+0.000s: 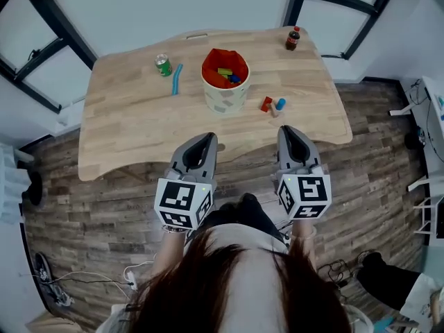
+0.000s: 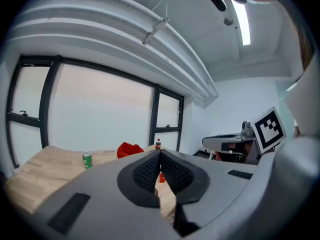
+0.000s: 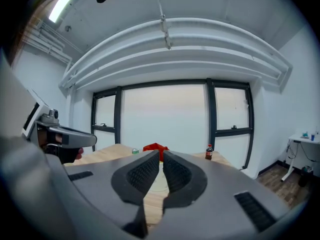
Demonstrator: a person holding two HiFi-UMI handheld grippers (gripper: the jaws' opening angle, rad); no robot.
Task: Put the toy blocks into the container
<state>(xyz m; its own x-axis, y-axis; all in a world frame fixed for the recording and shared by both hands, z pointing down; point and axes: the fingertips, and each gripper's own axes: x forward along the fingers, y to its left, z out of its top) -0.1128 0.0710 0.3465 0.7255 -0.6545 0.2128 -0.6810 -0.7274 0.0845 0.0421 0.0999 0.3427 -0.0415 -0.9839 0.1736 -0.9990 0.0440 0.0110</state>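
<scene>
A white container [image 1: 225,94] with a red lining stands mid-table, with several coloured blocks inside it. Just right of it a red block [image 1: 266,104] and a blue block [image 1: 280,104] lie on the wood. Both grippers hover side by side over the table's near edge, well short of the blocks. My left gripper [image 1: 208,139] is shut with nothing in it, and so is my right gripper [image 1: 288,130]. The left gripper view has the left gripper [image 2: 160,154] pointing toward the container [image 2: 130,149]. In the right gripper view the right gripper [image 3: 161,154] points at the container [image 3: 155,147].
A green can [image 1: 163,64] and a blue stick [image 1: 177,79] lie left of the container. A cola bottle [image 1: 293,39] stands at the far right corner of the wooden table [image 1: 125,123]. Black window frames and a wall lie behind it.
</scene>
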